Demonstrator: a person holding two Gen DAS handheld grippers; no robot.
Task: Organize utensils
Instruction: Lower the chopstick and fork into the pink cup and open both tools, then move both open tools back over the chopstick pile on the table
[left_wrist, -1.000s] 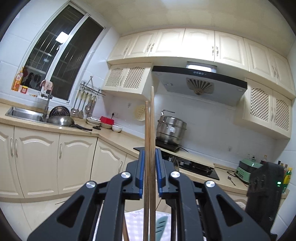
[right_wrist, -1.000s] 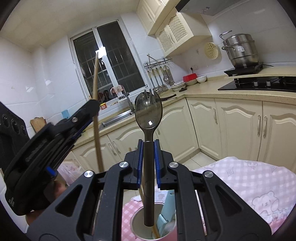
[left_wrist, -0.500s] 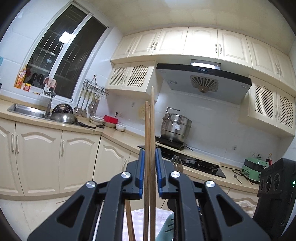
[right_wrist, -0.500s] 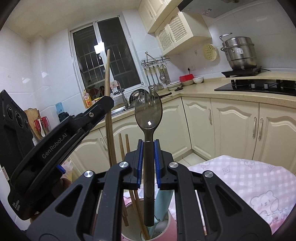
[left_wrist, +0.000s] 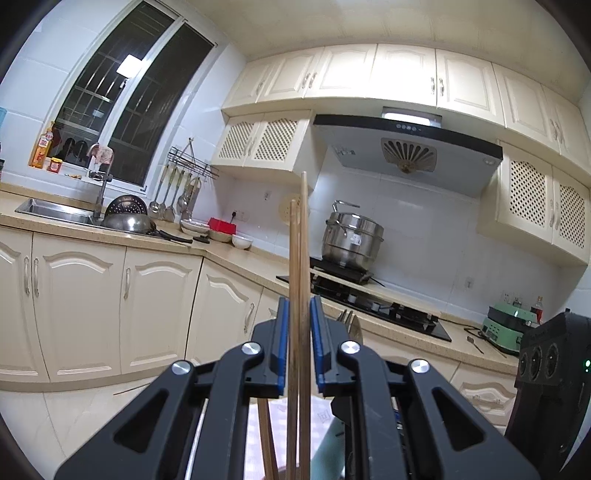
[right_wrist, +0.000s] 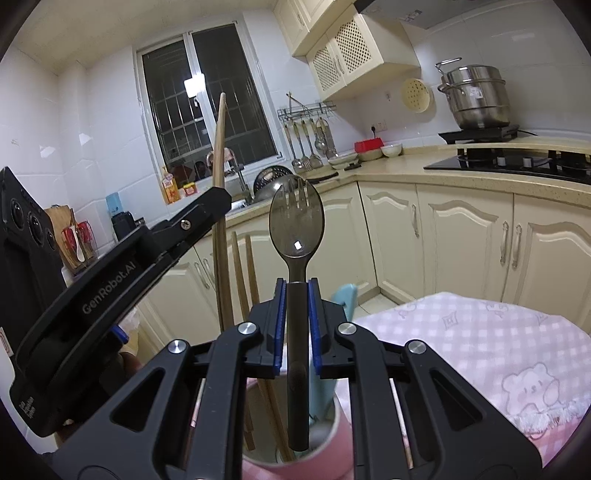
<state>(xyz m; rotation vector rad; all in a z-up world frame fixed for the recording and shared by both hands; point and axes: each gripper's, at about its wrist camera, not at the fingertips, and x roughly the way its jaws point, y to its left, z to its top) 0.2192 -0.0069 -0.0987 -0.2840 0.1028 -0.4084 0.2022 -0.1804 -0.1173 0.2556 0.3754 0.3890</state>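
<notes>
My left gripper (left_wrist: 297, 325) is shut on a pair of wooden chopsticks (left_wrist: 298, 280) that stand upright between its blue pads. It also shows in the right wrist view (right_wrist: 218, 199), with the chopsticks (right_wrist: 220, 206) reaching down toward a pink cup (right_wrist: 340, 435). My right gripper (right_wrist: 295, 306) is shut on a dark grey spoon (right_wrist: 296, 229), bowl up, its handle end inside the cup. The cup holds more chopsticks (right_wrist: 243, 280) and a light blue utensil (right_wrist: 345, 295).
A pink checked cloth (right_wrist: 480, 343) covers the table under the cup. Behind are cream cabinets (left_wrist: 92, 306), a sink (left_wrist: 55, 212) with pans, a gas hob (left_wrist: 388, 310), a steel pot (left_wrist: 351, 236) and a range hood (left_wrist: 406, 151).
Both grippers have come lower over the cup. The left gripper with its chopsticks has moved closer to the right gripper, and the cup's other chopsticks have come into view.
</notes>
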